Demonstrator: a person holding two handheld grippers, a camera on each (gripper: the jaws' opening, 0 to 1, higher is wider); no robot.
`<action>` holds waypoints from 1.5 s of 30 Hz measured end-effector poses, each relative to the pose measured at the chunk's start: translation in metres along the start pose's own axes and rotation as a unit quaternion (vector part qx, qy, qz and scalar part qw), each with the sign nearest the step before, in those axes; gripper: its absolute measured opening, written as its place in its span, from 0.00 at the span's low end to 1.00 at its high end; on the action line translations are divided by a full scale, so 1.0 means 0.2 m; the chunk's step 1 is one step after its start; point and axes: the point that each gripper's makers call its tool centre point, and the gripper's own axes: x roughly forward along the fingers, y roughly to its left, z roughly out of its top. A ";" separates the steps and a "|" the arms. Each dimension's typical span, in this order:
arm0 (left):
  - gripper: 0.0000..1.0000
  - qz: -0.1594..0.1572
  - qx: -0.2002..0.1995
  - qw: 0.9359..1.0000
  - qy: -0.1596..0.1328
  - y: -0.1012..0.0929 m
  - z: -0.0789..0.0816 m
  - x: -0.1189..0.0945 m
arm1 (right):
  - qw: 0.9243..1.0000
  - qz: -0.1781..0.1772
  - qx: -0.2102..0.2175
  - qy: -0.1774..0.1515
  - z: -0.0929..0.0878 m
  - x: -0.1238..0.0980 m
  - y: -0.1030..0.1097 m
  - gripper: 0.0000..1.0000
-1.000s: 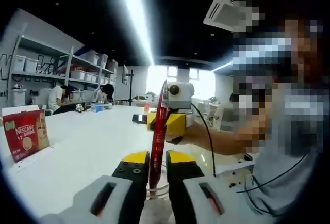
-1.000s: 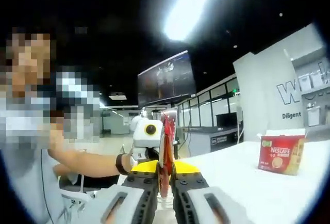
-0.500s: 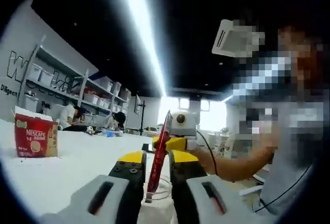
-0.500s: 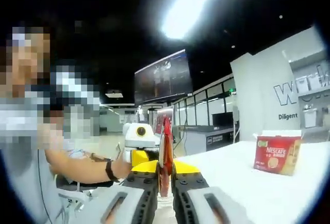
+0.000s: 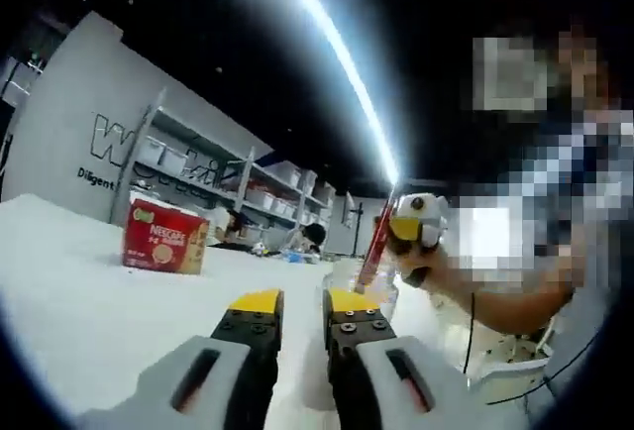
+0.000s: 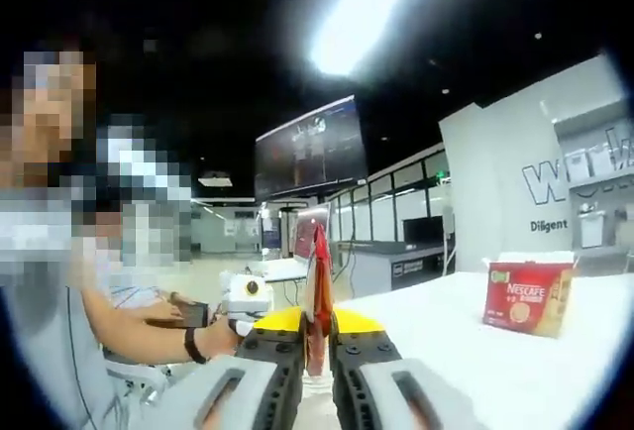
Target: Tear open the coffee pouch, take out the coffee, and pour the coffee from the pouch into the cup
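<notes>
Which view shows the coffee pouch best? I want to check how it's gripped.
The right gripper view: the coffee pouch stands edge-on, close up, clamped in the right gripper. The left gripper view shows it small and farther off, above a clear cup, while the left gripper holds nothing.

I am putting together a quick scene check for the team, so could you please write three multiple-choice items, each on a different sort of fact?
1. Where does the red cardboard coffee box stand?
A. on the white table
B. on a shelf
C. in a hand

2. What colour are the claw tips?
A. blue
B. yellow
C. green

3. What is the right claw doing?
A. open, holding nothing
B. shut on a spoon
C. shut on the thin red coffee pouch

Answers: 1 A, the box rests on the tabletop; 2 B, both views show yellow tips; 3 C, the pouch stands between its jaws.
</notes>
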 end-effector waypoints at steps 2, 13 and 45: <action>0.21 0.020 0.010 1.000 0.014 0.02 -0.06 -0.03 | 1.000 -0.003 -0.002 -0.003 -0.01 0.00 0.00 0.10; 0.21 0.032 0.034 0.998 0.030 0.06 -0.17 -0.06 | 1.000 -0.012 0.006 -0.026 -0.04 -0.01 -0.04 0.10; 0.19 0.046 0.021 0.999 0.021 0.09 -0.17 -0.09 | 0.996 -0.015 0.034 -0.081 -0.03 -0.06 -0.06 0.10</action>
